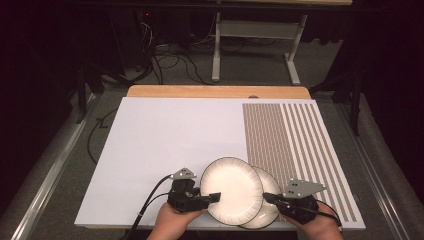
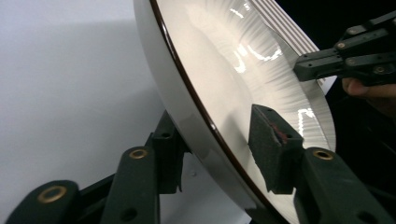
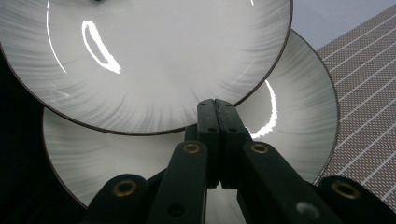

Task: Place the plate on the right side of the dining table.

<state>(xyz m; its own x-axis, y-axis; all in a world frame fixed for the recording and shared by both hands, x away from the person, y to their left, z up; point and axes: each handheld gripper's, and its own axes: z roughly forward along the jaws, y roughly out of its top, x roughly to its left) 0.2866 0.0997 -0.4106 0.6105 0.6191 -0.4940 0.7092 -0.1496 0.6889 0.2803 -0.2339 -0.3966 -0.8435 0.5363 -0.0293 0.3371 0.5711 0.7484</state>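
Two white plates with dark rims overlap at the board's near edge. The upper plate (image 1: 231, 190) (image 2: 224, 60) (image 3: 149, 56) is tilted, and its right side lies over the lower plate (image 1: 269, 202) (image 3: 299, 107). My left gripper (image 1: 214, 197) (image 2: 215, 126) is shut on the upper plate's left rim, one pad (image 2: 271, 144) on its face and the other jaw beneath. My right gripper (image 1: 267, 197) (image 3: 214, 106) is shut with nothing between its jaws. Its tips sit over the lower plate, just short of the upper plate's rim. The left gripper view also catches the right gripper (image 2: 327, 63) past the plate.
The white board (image 1: 165, 135) covers a wooden table (image 1: 215, 91). A grey striped pattern (image 1: 295, 140) runs down the board's right part. Beyond the table, cables (image 1: 165, 60) lie on the floor beside a metal table frame (image 1: 255, 35).
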